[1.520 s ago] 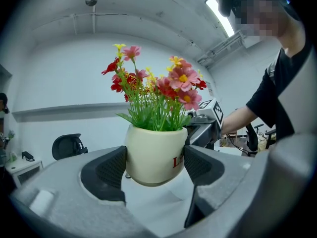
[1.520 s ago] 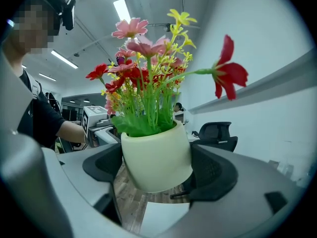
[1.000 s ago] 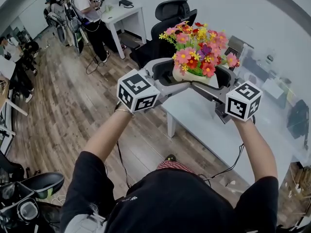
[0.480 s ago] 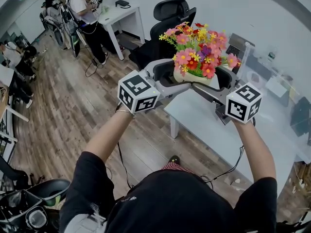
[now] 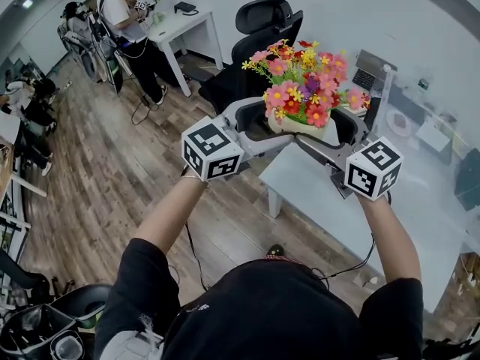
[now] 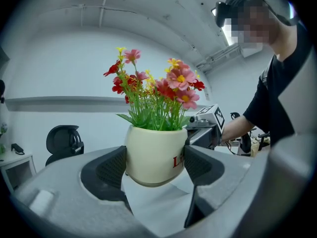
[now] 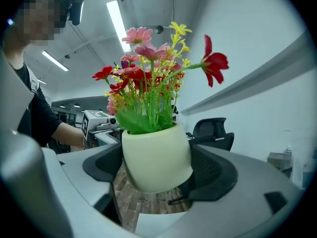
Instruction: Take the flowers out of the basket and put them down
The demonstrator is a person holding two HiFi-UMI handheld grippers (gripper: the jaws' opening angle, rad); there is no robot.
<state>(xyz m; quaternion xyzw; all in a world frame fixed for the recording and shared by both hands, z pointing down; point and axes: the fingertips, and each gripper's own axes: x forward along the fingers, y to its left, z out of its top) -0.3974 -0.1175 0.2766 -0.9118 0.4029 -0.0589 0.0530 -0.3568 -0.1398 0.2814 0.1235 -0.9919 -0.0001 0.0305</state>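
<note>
A cream flower pot (image 5: 306, 128) with red, pink and yellow flowers (image 5: 304, 81) hangs in the air over the near corner of a white table (image 5: 322, 193). My left gripper (image 5: 255, 122) clamps the pot from the left and my right gripper (image 5: 346, 128) clamps it from the right. In the left gripper view the pot (image 6: 156, 152), with red lettering, sits pressed between both jaws of the left gripper (image 6: 154, 166). The right gripper view shows the same pot (image 7: 156, 155) squeezed between the jaws of the right gripper (image 7: 156, 168). No basket is in view.
A black office chair (image 5: 262, 28) stands behind the table, and a laptop (image 5: 367, 70) lies on the table's far side. A second white desk (image 5: 176, 25) and a standing person (image 5: 124, 13) are at the back left. Wood floor (image 5: 97, 171) spreads to the left.
Both grippers keep their hold on the pot. The pot and grippers have drifted slightly, and the table corner now lies a little more under them.
</note>
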